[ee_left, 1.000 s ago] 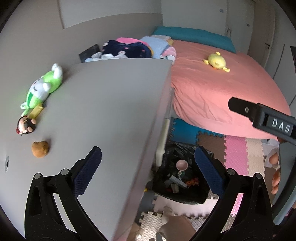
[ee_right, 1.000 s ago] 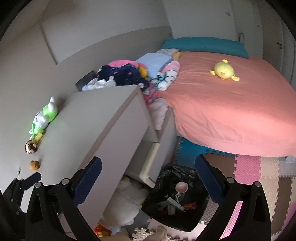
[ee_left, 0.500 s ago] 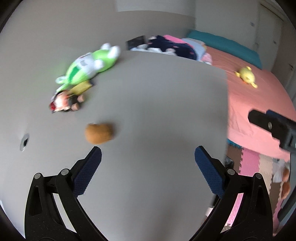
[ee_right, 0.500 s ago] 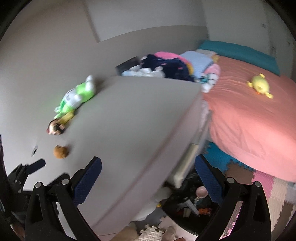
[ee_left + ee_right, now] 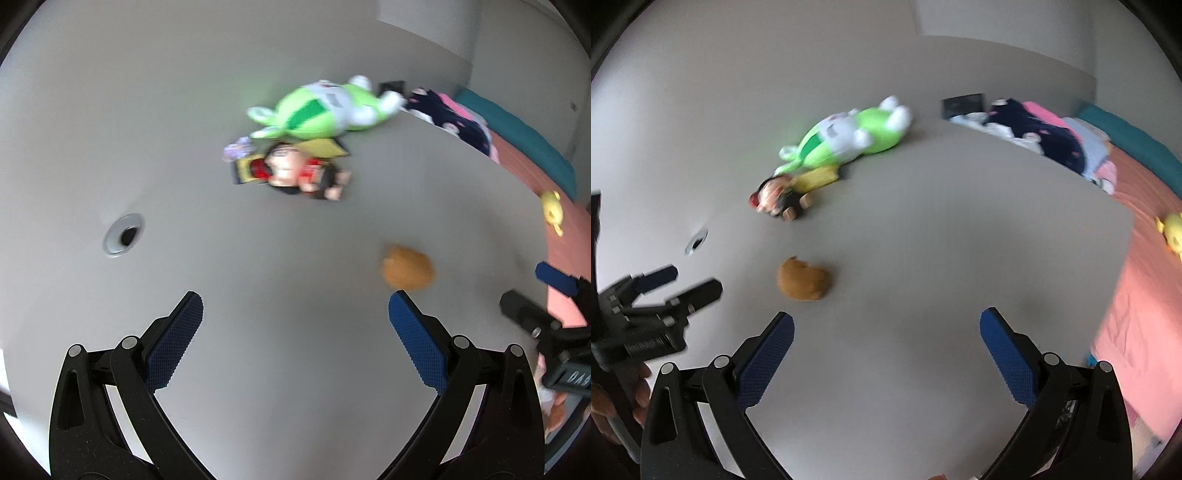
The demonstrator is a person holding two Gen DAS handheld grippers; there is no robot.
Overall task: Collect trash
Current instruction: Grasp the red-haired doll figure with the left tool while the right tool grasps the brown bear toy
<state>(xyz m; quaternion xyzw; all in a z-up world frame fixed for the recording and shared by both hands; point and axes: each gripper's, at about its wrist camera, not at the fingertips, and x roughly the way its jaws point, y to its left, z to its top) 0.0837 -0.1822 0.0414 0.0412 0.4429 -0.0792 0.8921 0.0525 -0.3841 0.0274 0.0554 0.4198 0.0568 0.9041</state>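
Observation:
A brown crumpled lump (image 5: 407,270) (image 5: 804,282) lies on the grey desk top (image 5: 295,369) (image 5: 942,240). My left gripper (image 5: 295,325) hovers open over the desk, with the lump just beyond its right fingertip. My right gripper (image 5: 886,332) is open too, and the lump sits slightly past its left fingertip. Each gripper shows at the edge of the other's view: the right one (image 5: 546,295), the left one (image 5: 665,288). Neither holds anything. Both views are motion-blurred.
A green plush toy (image 5: 325,107) (image 5: 846,136), a small doll (image 5: 295,173) (image 5: 779,197) and a yellow card lie farther back on the desk. A cable hole (image 5: 123,234) is at the left. The pink bed (image 5: 1145,277) with a yellow plush (image 5: 1172,230) lies right.
Both views swung from the floor bin and bed onto the desk top. The brown lump and the toys have grown larger and closer, and the black bin has left view.

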